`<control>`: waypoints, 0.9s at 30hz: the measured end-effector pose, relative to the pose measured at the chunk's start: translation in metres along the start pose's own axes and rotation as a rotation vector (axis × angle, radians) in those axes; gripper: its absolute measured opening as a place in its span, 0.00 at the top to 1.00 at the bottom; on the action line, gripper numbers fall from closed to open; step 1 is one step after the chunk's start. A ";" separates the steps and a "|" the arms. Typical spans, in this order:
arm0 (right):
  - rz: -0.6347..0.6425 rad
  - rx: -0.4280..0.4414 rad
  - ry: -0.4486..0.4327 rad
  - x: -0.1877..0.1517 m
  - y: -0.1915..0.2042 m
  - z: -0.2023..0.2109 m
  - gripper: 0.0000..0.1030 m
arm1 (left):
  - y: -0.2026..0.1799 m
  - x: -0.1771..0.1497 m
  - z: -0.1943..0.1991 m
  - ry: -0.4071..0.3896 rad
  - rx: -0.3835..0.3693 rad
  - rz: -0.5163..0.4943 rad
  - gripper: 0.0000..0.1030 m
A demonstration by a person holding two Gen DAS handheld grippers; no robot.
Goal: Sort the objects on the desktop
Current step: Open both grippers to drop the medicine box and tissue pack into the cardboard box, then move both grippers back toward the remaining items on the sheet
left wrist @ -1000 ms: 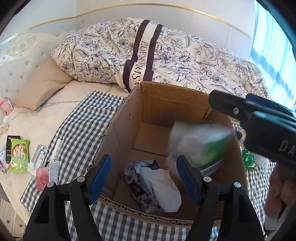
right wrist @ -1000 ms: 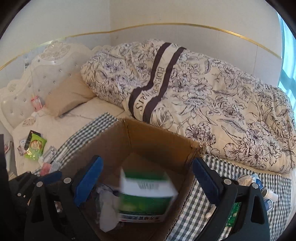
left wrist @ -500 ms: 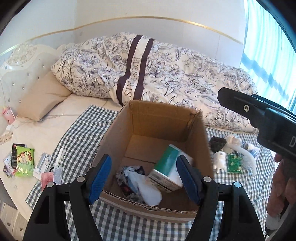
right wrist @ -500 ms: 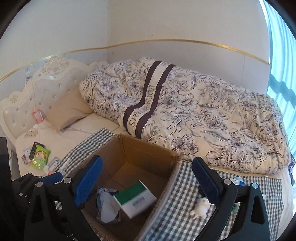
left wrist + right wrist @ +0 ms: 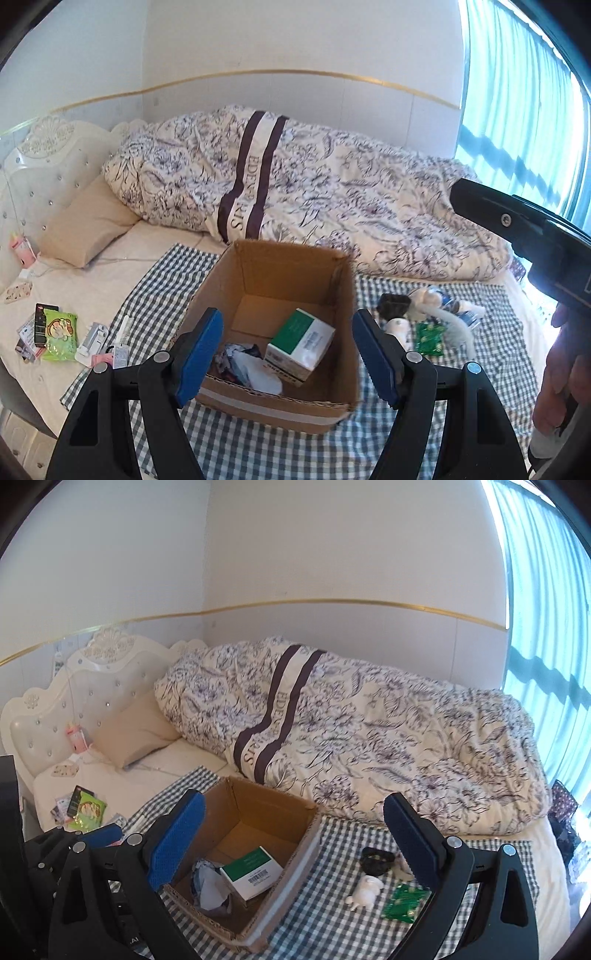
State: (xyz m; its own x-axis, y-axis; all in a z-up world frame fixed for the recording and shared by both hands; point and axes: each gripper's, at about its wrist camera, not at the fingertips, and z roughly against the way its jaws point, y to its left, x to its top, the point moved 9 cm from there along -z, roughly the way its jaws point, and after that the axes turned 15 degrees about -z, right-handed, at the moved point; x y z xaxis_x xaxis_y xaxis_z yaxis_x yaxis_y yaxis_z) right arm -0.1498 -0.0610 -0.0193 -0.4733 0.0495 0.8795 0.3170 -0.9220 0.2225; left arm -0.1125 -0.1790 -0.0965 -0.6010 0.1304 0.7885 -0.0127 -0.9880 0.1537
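The cardboard box [image 5: 280, 332] sits open on the checked cloth [image 5: 461, 406] spread over the bed, and it already holds a green-and-white carton [image 5: 301, 343] lying tilted against a crumpled bundle of white and patterned wrapping [image 5: 247, 363]. The left gripper [image 5: 288, 360] hangs over the near rim of the box with its blue pads spread wide and nothing between them; the right gripper [image 5: 293, 843] is likewise spread and empty, raised above the box's right side. By the look of it, the sorting is only partly done. To the right of the box, on the cloth, several things are left: a black object [image 5: 376, 860], a small white figure [image 5: 364, 891], a green sachet [image 5: 404, 904] and, in the left wrist view, a few small bottles [image 5: 458, 308] that are hard to make out. To the left, off the cloth, lies another loose cluster with a green snack packet [image 5: 59, 334], a comb [image 5: 125, 326] and some flat packets. At least 2 groups therefore appear to need collecting.
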 end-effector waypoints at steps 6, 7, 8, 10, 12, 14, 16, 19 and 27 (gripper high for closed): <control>0.003 -0.013 -0.047 0.011 -0.016 0.040 0.05 | -0.015 0.008 0.029 -0.049 -0.015 0.006 0.27; 0.007 -0.018 -0.057 0.013 -0.019 0.047 0.05 | -0.018 0.010 0.032 -0.055 -0.018 0.007 0.27; 0.010 -0.024 -0.066 0.015 -0.023 0.053 0.05 | -0.021 0.011 0.036 -0.063 -0.023 0.007 0.27; 0.012 -0.034 -0.085 0.018 -0.030 0.067 0.05 | -0.028 0.014 0.044 -0.080 -0.031 0.006 0.27; 0.009 -0.041 -0.100 0.020 -0.037 0.079 0.05 | -0.034 0.017 0.050 -0.093 -0.037 0.009 0.27; 0.005 -0.048 -0.110 0.021 -0.045 0.090 0.05 | -0.041 0.019 0.055 -0.103 -0.041 0.005 0.27; 0.001 -0.060 -0.121 0.022 -0.053 0.099 0.05 | -0.048 0.023 0.061 -0.117 -0.044 0.000 0.27; -0.008 -0.071 -0.134 0.024 -0.066 0.111 0.05 | -0.056 0.026 0.066 -0.130 -0.047 -0.004 0.27; -0.049 -0.098 -0.161 0.027 -0.101 0.134 0.05 | -0.084 0.036 0.073 -0.149 -0.058 -0.027 0.27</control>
State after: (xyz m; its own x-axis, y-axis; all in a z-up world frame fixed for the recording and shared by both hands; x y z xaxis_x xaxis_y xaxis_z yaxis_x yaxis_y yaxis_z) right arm -0.0846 0.0852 0.0379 -0.3465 0.1484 0.9262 0.2116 -0.9496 0.2313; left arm -0.0752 -0.0849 -0.0373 -0.4743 0.1633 0.8651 -0.0755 -0.9866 0.1448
